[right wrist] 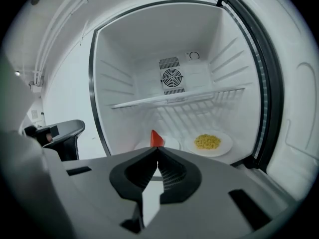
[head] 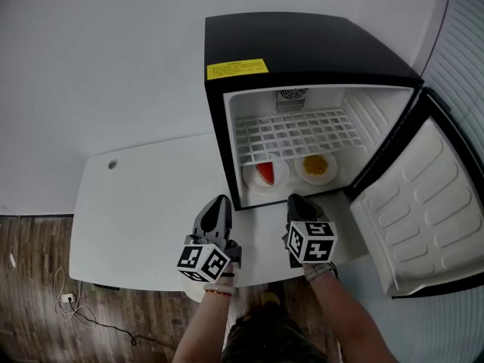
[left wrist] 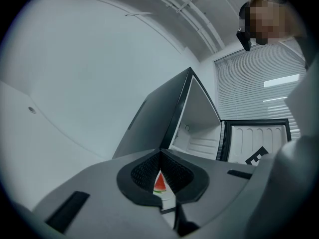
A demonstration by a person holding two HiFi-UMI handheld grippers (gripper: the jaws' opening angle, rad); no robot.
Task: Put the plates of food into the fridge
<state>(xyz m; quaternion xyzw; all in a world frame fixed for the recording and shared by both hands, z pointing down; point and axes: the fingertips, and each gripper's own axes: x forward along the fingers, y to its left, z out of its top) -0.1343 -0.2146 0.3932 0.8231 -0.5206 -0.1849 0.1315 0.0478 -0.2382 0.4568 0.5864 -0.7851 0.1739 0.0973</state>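
Both plates sit on the fridge (head: 302,48) floor under the wire shelf, watermelon plate (head: 266,175) left, corn plate (head: 317,168) right. Our left gripper (head: 218,202) and right gripper (head: 296,200) hang just outside, jaws pressed together, gripping nothing. Risk: the door (head: 423,203) stands wide, and we judge a hard shove could slam it and jolt the plates.

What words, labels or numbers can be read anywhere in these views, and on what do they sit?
Yellow sticker on the front top edge of the fridge: lines of dark print, too small to read.
Left marker cube and right marker cube: black-and-white square patterns, no words.
No other text shows in any view.
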